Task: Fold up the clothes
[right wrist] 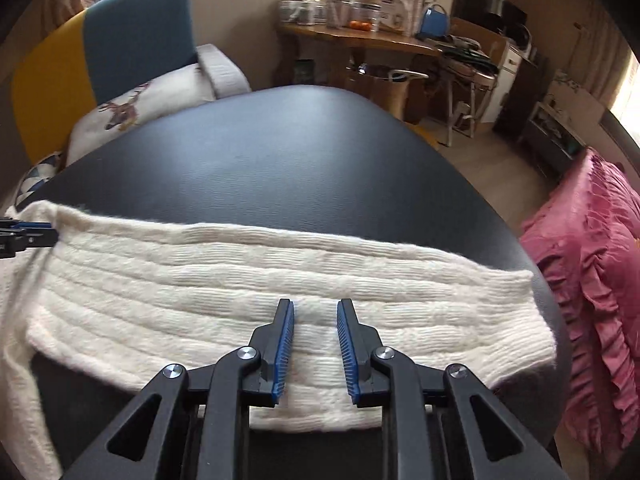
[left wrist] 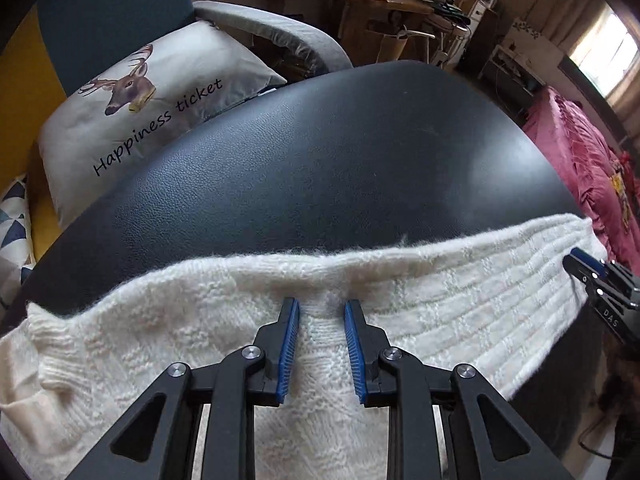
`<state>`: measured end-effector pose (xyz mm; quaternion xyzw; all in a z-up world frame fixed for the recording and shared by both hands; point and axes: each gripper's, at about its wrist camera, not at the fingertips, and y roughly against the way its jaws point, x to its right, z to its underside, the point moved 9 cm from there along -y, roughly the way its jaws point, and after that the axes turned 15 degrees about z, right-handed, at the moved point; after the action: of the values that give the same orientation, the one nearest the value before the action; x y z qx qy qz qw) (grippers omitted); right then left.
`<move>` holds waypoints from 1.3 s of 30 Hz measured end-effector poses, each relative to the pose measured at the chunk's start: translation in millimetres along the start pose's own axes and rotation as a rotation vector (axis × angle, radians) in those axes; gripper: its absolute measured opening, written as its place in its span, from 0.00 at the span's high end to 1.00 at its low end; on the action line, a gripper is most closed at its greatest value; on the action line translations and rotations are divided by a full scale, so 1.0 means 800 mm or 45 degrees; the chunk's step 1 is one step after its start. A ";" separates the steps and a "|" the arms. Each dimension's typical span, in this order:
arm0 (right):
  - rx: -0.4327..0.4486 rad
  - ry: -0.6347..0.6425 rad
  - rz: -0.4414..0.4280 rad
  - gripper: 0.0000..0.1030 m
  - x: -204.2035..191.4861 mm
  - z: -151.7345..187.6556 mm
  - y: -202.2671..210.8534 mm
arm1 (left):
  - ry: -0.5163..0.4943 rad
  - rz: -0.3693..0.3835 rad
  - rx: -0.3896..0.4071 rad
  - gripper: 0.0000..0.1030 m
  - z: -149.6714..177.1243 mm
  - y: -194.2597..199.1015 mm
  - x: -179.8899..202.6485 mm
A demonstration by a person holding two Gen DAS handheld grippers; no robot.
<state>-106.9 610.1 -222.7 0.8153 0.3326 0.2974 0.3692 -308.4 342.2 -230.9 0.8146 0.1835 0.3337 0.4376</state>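
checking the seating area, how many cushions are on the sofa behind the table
2: a white deer cushion against the sofa back, and a triangle-patterned cushion beside it at the frame's left edge. Others may be hidden by the table.

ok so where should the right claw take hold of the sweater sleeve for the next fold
Probably at the cuff end of the sleeve, on the right side of the table. It lies flat with its end free near the table's edge, so the right claw, now open over mid-sleeve, could come in from the right and pinch that edge.
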 end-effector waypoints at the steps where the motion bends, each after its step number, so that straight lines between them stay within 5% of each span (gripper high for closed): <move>1: 0.004 -0.022 -0.014 0.79 0.006 -0.002 -0.003 | 0.029 0.009 0.015 0.76 -0.001 0.000 -0.003; 6: 0.024 -0.033 -0.020 0.78 0.004 -0.015 -0.008 | 0.044 0.000 0.061 0.76 0.005 0.006 -0.007; 8: -0.017 -0.077 -0.107 0.75 -0.004 -0.017 0.001 | 0.072 -0.001 0.065 0.76 0.010 0.014 -0.006; 11: -0.018 -0.160 -0.505 0.74 -0.041 -0.011 0.057 | 0.152 0.037 0.130 0.76 0.029 0.043 -0.004; 13: -0.163 -0.173 -0.883 0.74 -0.090 0.004 0.089 | 0.184 0.066 0.186 0.76 0.050 0.067 0.000; 16: -0.344 -0.218 -1.188 0.73 -0.153 0.033 0.115 | 0.201 0.106 0.223 0.76 0.096 0.090 0.017; 19: -0.477 -0.337 -1.242 0.73 -0.198 0.056 0.110 | 0.198 0.161 0.237 0.76 0.145 0.104 0.037; 23: -0.565 -0.498 -1.161 0.70 -0.234 0.067 0.086 | 0.148 0.244 0.207 0.76 0.189 0.098 0.071; 27: -0.497 -0.592 -1.294 0.70 -0.259 0.046 0.098 | 0.106 0.276 0.154 0.75 0.211 0.078 0.094; 32: -0.367 -0.838 -1.498 0.70 -0.226 0.009 0.110 | 0.100 0.264 0.152 0.75 0.215 0.072 0.100; 35: -0.388 -0.794 -1.247 0.70 -0.206 0.013 0.086 | 0.117 0.278 0.170 0.74 0.210 0.079 0.102; 39: -0.317 -0.586 -1.048 0.70 -0.186 0.014 0.105 | 0.102 0.326 0.277 0.74 0.185 0.102 0.112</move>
<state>-161.1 449.5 -197.3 0.6103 0.4989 -0.0238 0.6148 -140.2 262.9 -186.5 0.8600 0.1304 0.3970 0.2930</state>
